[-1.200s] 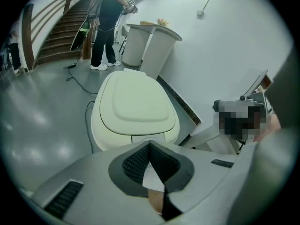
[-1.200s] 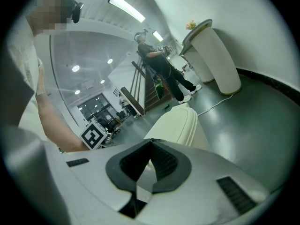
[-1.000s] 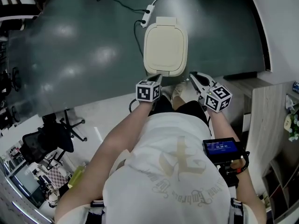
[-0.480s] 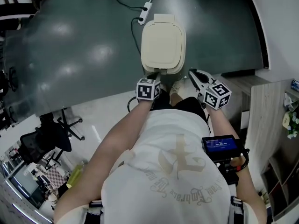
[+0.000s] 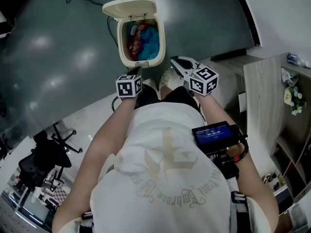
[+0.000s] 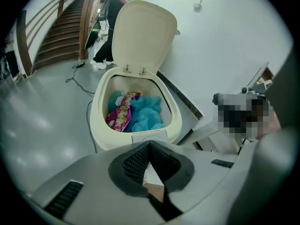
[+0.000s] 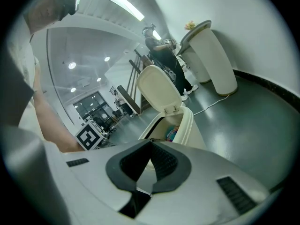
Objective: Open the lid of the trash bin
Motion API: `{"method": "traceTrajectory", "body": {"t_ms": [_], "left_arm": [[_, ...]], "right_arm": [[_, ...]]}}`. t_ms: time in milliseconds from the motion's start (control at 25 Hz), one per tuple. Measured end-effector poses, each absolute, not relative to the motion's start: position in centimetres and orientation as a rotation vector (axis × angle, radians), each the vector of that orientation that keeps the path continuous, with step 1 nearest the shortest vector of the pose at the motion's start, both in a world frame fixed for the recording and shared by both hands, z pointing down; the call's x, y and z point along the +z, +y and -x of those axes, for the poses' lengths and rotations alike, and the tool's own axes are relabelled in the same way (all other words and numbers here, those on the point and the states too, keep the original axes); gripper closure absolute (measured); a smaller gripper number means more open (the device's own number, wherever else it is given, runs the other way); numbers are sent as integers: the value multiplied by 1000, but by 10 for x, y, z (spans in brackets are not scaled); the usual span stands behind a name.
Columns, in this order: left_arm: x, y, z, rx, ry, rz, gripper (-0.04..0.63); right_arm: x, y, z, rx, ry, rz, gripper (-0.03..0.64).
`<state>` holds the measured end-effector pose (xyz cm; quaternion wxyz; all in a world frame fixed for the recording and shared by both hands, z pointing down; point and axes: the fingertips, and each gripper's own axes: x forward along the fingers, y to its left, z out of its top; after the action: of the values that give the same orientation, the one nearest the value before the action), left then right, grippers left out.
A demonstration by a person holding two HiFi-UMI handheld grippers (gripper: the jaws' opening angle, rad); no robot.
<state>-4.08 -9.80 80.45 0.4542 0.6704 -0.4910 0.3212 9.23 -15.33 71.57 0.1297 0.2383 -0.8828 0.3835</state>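
Lid (image 5: 130, 7) is seen swung up and back on its hinge, with the trash bin (image 5: 124, 57) standing on the floor (image 5: 58, 57) just ahead of the person and blue wadding (image 6: 147, 114) and a pink wrapper (image 6: 119, 116) exposed inside, so the opening is judged done. Left gripper (image 5: 139, 71) is held just at the bin's front edge (contact cannot be told), jaws pressed together on nothing. Right gripper (image 5: 173, 60) is parked beside the bin's right side, likewise closed and empty; only backing off is judged left.
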Motion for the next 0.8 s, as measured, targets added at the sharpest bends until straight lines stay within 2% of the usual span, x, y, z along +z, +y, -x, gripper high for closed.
{"method": "traceTrajectory", "body": {"t_ms": [800], "left_arm": [[779, -88, 55, 637, -1230, -1667, 588]], "right_arm": [[691, -141, -70, 1070, -2591, -705, 612]]}}
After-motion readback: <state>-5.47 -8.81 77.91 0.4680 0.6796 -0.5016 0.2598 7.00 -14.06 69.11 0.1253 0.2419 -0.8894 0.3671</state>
